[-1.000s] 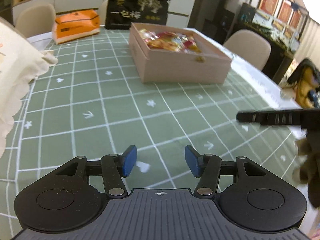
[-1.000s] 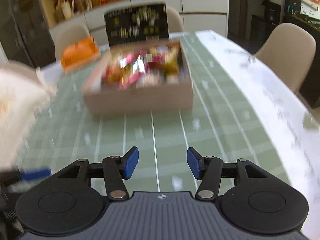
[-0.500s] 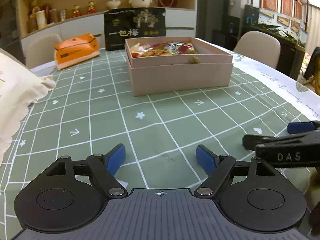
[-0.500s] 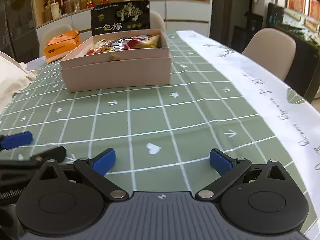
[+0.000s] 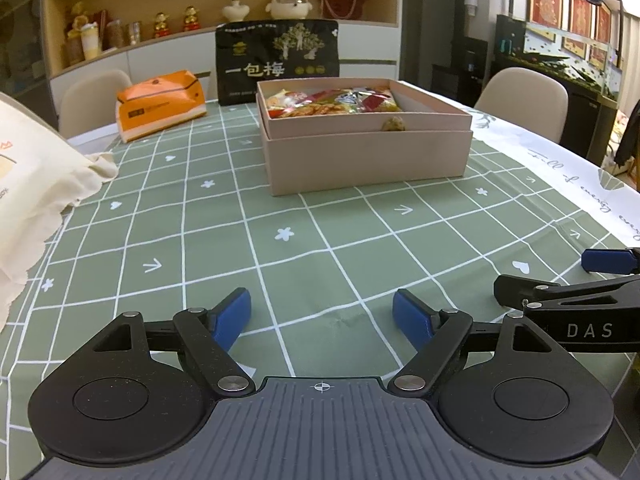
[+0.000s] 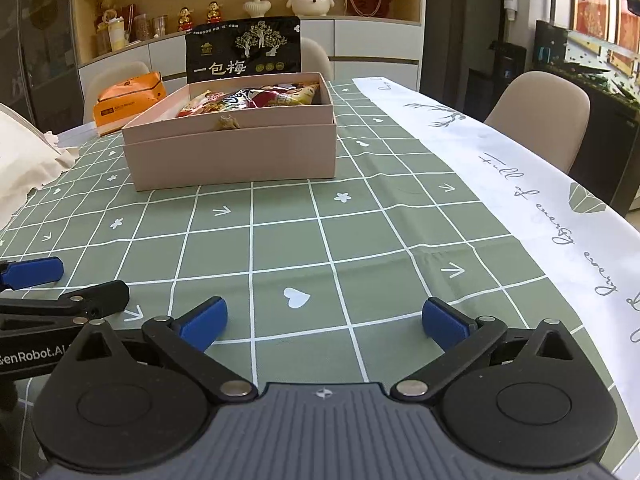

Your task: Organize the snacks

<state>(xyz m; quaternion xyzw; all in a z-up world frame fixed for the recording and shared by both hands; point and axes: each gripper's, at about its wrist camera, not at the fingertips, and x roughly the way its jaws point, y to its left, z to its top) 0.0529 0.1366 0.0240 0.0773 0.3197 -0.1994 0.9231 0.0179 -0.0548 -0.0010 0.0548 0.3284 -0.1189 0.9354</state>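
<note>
A pink cardboard box [image 5: 366, 160] [image 6: 234, 156] stands on the green checked tablecloth, filled with several colourful snack packets [image 5: 332, 102] [image 6: 256, 98]. My left gripper [image 5: 322, 314] is open low over the cloth, well short of the box, nothing between its blue pads. My right gripper [image 6: 324, 320] is open wide beside it, also empty. Each gripper shows at the edge of the other's view: the right one [image 5: 572, 284] at the right edge, the left one [image 6: 44, 288] at the left edge.
A black snack bag [image 5: 278, 60] [image 6: 244, 50] stands upright behind the box. An orange pack [image 5: 160, 106] [image 6: 130, 98] lies far left. A cream cloth bag [image 5: 36, 196] [image 6: 22, 160] covers the table's left side. Beige chairs [image 6: 538, 118] ring the table, with a white runner [image 6: 520, 184] along its right edge.
Both grippers' jaws opened wide. Both views tipped and settled lower, facing the box more levelly, and the right gripper came in beside the left one.
</note>
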